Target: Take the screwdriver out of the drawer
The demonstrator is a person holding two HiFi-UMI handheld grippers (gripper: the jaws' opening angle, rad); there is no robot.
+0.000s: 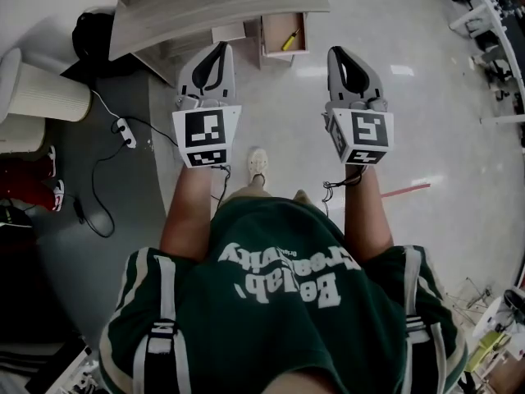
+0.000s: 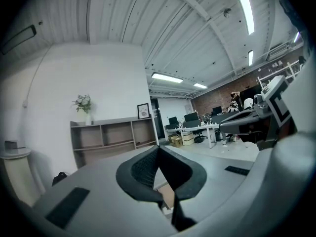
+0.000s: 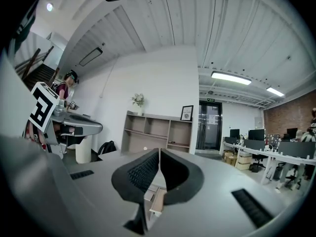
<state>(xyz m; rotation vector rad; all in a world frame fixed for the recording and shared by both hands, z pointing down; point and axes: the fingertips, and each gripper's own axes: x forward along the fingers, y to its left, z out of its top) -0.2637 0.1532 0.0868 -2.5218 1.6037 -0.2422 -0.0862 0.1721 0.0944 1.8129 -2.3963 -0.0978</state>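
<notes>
This is an office. A long shelf (image 3: 158,130) stands by a white wall, with a plant (image 3: 138,100) and a picture (image 3: 186,113) on top. Right of the shelf is a glass door (image 3: 209,126), then desks (image 3: 254,151) with screens (image 3: 256,134) and chairs (image 3: 256,164). Long lights (image 3: 231,78) shine above.

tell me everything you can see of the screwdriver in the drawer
The screwdriver shows only in the head view, and small: a bright yellow handle that looks like plastic. Its shaft and tip are too small to make out. It lies flat and slanted on the bottom of the open drawer, a light box that looks like wood, toward its right side. Only the drawer bottom touches it. The left gripper and the right gripper are both shut, empty and short of it.
</notes>
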